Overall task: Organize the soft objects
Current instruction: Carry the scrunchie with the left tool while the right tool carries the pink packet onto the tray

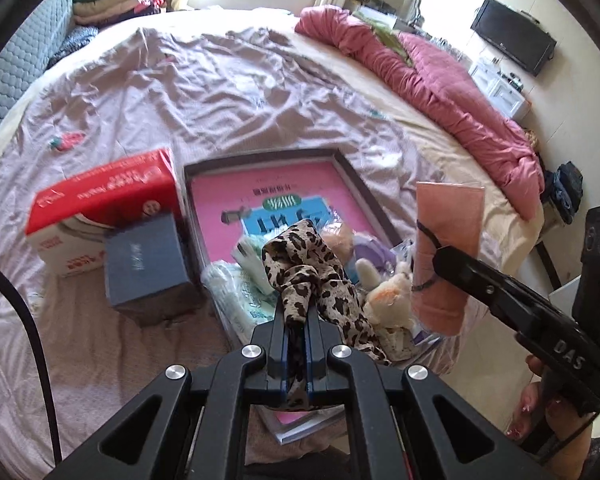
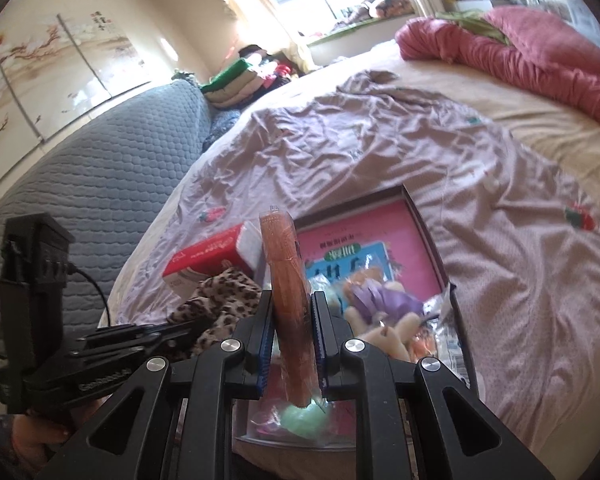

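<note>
My left gripper is shut on a leopard-print cloth, which hangs over the near end of a shallow dark-rimmed box with a pink bottom. In the box lie a white plush toy, a tissue pack and other soft items. My right gripper is shut on an orange-pink cloth in a clear wrapper, held upright over the same box. Seen from the left wrist view, the right gripper holds that wrapped cloth just right of the box.
A red carton and a grey-blue box stand left of the pink box on the wrinkled mauve sheet. A rolled pink quilt lies along the bed's far right. A grey padded headboard is on the left.
</note>
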